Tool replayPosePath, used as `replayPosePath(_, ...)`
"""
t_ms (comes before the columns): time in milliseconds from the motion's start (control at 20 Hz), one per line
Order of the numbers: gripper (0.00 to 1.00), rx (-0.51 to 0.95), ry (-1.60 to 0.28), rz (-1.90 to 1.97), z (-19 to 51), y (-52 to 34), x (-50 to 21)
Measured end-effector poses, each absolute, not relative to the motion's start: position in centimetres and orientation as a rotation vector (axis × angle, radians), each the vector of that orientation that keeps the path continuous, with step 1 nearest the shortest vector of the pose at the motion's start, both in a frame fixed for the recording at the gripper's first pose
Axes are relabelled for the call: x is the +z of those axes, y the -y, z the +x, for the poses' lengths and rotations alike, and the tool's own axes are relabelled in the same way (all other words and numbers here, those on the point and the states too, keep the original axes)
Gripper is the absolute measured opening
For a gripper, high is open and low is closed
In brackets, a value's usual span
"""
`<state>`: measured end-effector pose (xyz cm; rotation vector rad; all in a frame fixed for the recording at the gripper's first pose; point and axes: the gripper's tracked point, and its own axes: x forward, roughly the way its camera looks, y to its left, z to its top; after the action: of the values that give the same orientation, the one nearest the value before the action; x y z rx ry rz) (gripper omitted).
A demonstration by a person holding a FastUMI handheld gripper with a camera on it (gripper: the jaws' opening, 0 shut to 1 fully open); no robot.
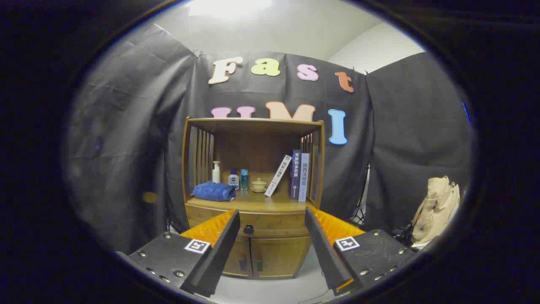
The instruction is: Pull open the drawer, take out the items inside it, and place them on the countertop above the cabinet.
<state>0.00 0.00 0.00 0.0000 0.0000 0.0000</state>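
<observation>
The tongs (272, 221) hang released, spread wide, with the closed drawer (253, 223) and its knob (248, 229) far between them.

Black cloth wall (135, 126) hangs behind a wooden shelf unit (253, 126). White ceiling (295, 29) glows with bright light above. Pale floor (274, 289) lies below; a beige bag (438, 207) sits at one side.

The gripper (272, 221) has two wedge-shaped fingers (219, 249) standing apart, each with a ribbed inner pad. Each finger is mounted on a flat dark block fastened with round metal screws. Each block carries one square black-and-white marker near its inner corner.
</observation>
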Motion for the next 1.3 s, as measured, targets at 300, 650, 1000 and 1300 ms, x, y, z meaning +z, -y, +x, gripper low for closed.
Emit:
replayPosePath(300,0.93,0.001,-0.013,0.006,0.3,-0.3,-0.4)
replayPosePath(650,0.93,-0.002,-0.017,0.002,0.6,-0.4,-0.5)
replayPosePath(1000,0.92,-0.003,-0.019,0.001,1.1,-0.6,-0.5)
replayPosePath(1300,0.92,-0.004,-0.008,0.001,1.5,-0.7,-0.4)
